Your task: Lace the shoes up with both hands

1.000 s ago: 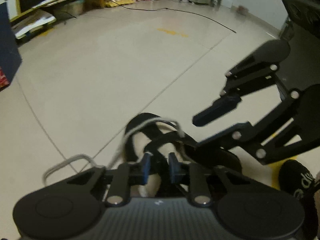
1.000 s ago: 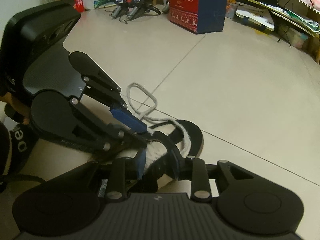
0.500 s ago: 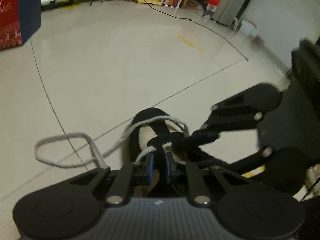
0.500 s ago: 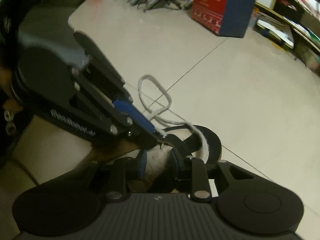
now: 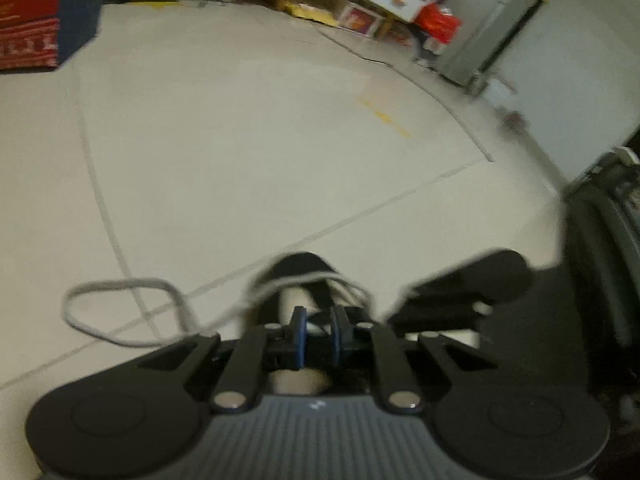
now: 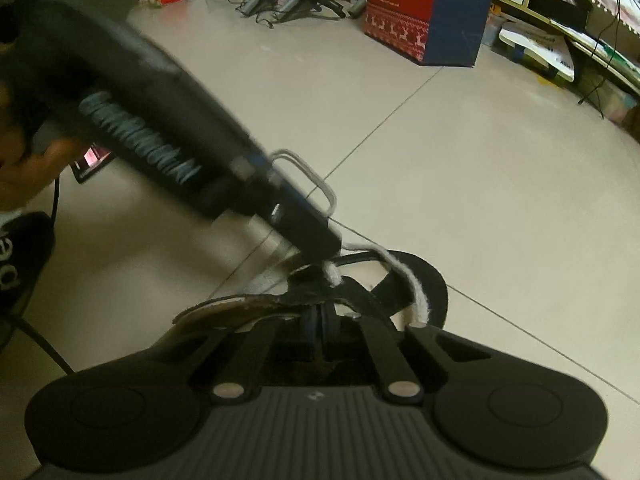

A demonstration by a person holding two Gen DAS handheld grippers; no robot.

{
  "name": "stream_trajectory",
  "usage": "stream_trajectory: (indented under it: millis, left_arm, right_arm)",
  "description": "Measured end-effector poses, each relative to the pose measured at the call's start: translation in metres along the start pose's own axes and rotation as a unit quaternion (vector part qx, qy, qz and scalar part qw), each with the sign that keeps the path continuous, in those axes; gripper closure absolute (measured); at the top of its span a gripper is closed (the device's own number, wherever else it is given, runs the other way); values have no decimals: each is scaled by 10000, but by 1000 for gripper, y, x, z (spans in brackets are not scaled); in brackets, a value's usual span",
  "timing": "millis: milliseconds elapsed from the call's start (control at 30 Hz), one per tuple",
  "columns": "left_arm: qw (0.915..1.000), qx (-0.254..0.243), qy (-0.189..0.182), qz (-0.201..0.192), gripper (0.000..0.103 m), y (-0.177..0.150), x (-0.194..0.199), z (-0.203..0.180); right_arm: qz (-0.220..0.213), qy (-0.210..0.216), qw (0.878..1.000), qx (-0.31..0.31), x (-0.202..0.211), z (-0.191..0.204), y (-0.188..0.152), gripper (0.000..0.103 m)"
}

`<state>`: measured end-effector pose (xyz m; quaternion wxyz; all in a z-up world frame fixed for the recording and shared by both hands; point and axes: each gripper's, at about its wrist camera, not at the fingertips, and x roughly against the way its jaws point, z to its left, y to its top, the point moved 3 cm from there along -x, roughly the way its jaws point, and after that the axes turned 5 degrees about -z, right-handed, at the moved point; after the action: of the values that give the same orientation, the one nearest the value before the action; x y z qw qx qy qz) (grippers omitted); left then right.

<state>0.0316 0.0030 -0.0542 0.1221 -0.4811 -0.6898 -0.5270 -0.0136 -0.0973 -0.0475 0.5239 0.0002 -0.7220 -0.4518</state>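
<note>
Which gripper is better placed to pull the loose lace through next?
Left, probably. In the right wrist view the left gripper tips sit right at the white lace above the shoe. The right gripper is shut low at the shoe's tongue, away from the lace.

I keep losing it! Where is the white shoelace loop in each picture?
Left wrist view: the shoelace loop lies on the floor at lower left, left of the shoe.
Right wrist view: the loop sits mid-frame, beyond the shoe, partly behind the left gripper.
Shared landmark: the Christmas box.
</note>
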Motion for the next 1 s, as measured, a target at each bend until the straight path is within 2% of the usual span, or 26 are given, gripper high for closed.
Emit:
stream_trajectory:
  millis: [100,133,167,333,467,633,833,1000]
  left_arm:
    - [9998,118,93,121,95,5,-14,6]
    - [9998,54,82,159,95,6,-18,5]
    - [9998,-20,66,198,95,7,-22,3]
    - [9972,-530,37,529,95,5,-35,-10]
    - [9951,-794,66,586,95,-1,-38,-12]
    - [9958,-643,51,645,96,-5,-41,-2]
    - [9928,-970,183,681,99,-7,-49,-11]
    - [9930,-963,178,664,99,-8,-48,-11]
  right_arm:
    - [29,-161,9996,-245,6,-2,-1,92]
    - [18,-182,9992,-362,8,-4,-2,83]
    - [-22,-146,9989,-449,10,-5,-3,80]
    - [-44,-87,9989,-460,9,-4,-4,80]
    - [0,-172,9990,-424,0,-2,-4,81]
    - [50,-225,9994,-276,-5,-2,-8,87]
    - [205,-145,9996,-145,-12,-6,-9,90]
    - [341,36,9994,-41,-17,-12,-6,93]
